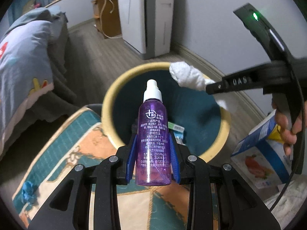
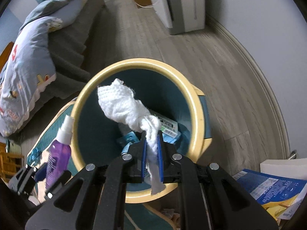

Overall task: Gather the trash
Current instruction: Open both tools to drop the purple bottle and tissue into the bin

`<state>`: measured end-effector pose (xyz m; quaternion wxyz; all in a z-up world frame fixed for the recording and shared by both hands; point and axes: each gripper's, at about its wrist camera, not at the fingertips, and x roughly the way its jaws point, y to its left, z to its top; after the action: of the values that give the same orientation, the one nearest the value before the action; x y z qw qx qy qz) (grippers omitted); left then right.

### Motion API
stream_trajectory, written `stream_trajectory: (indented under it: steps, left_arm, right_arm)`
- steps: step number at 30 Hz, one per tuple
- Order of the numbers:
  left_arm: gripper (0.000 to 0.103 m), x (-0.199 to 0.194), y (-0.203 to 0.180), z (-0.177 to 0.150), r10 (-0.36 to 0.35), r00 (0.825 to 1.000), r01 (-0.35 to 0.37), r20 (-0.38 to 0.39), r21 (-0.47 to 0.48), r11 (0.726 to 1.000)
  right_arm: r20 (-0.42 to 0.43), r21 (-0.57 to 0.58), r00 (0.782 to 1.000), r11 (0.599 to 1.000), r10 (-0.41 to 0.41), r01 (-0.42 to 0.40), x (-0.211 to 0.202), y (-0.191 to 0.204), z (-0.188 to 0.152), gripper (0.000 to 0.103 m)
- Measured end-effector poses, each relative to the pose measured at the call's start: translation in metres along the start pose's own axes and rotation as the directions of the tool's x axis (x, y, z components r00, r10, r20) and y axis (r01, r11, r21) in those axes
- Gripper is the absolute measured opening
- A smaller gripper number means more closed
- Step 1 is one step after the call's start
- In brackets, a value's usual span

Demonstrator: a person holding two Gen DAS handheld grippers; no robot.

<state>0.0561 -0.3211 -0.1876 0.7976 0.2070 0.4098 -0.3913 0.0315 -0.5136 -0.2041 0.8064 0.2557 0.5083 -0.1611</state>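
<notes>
My left gripper [image 1: 153, 140] is shut on a purple spray bottle [image 1: 153, 143] with a white cap, held just over the near rim of a yellow bin [image 1: 109, 103] with a dark teal inside. My right gripper [image 2: 152, 134] is shut on a crumpled white tissue [image 2: 122, 103] and holds it above the bin's opening [image 2: 86, 88]. The tissue [image 1: 188, 74] and the right gripper [image 1: 213, 86] also show in the left wrist view at the bin's far right rim. The bottle [image 2: 59, 151] shows at the bin's left in the right wrist view. Small green and blue packets [image 2: 168, 126] lie inside the bin.
The bin stands on a patterned teal and orange mat [image 1: 63, 143]. A bed with a blue quilt [image 1: 21, 57] is on the left. A white appliance [image 1: 145, 17] stands by the far wall. Blue boxes and papers [image 2: 268, 189] lie on the floor at the right.
</notes>
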Motion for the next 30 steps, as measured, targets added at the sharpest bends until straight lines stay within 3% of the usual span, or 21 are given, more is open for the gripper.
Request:
stream_trajectory:
  steps: [6,8,10,16,19,25,30]
  left_arm:
    - [0.033,0.018,-0.007,0.0,-0.007,0.999,0.007,-0.039,0.013,1.0]
    - [0.035,0.02,-0.006,0.0,-0.005,0.999,0.005,-0.042,0.007,1.0]
    - [0.049,0.019,-0.003,0.001,0.002,0.999,-0.002,-0.039,-0.006,1.0]
    - [0.08,0.002,0.013,-0.001,0.021,1.0,-0.021,0.005,-0.069,0.997]
    - [0.089,-0.011,0.021,-0.003,0.037,0.999,-0.034,0.033,-0.096,0.995]
    - [0.09,-0.044,0.039,-0.012,0.103,0.993,-0.096,0.053,-0.12,0.988]
    - [0.092,-0.099,0.061,-0.019,0.17,0.98,-0.16,0.099,-0.103,0.982]
  right_arm:
    - [0.009,0.019,1.0,1.0,0.024,-0.024,0.001,-0.005,0.003,0.011]
    - [0.009,0.008,1.0,1.0,0.03,-0.03,0.002,-0.002,0.003,0.018]
    - [0.015,0.003,0.999,0.999,0.032,-0.032,0.0,-0.001,0.004,0.037]
    - [0.04,0.001,0.999,1.0,0.031,-0.031,-0.009,0.01,0.007,0.076]
    - [0.053,0.004,0.998,0.999,0.045,-0.045,-0.017,0.019,0.006,0.093]
    - [0.063,-0.034,0.996,0.998,0.058,-0.055,-0.03,0.043,0.002,0.096]
    - [0.082,-0.063,0.993,0.995,0.085,-0.08,-0.041,0.068,-0.002,0.097]
